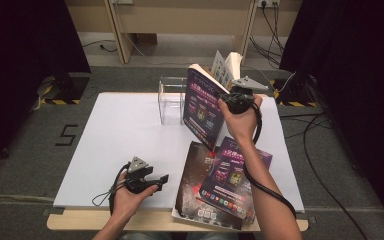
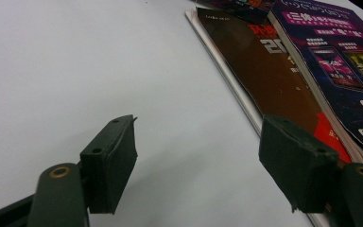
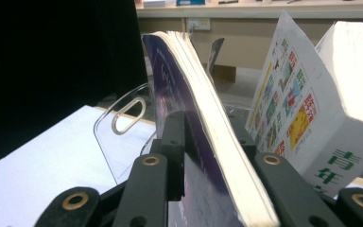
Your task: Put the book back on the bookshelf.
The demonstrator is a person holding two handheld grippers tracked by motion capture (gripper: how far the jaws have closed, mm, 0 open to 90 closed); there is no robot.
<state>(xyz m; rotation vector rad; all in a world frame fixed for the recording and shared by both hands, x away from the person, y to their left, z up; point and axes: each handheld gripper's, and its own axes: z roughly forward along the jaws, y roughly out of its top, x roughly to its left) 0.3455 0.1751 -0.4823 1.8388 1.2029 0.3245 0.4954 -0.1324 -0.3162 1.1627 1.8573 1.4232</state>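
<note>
Jaws of the right gripper (image 1: 228, 96) sit either side of a purple-covered book (image 1: 201, 107), pads against cover and page block in the right gripper view, so clamped on it. Book is held up off the worktop (image 1: 125, 130), tilted, over the far middle part, just beside a clear acrylic holder (image 1: 171, 100) standing near the far edge. Behind it in the right gripper view, a white book with colourful pictures (image 3: 321, 118) stands upright. Left gripper (image 1: 161, 179) rests low near the near edge, left of centre, jaws apart with nothing between them. Just right of it, a stack of flat magazines (image 1: 220, 182) lies at the near edge: dark brown one underneath, purple one on top.
</note>
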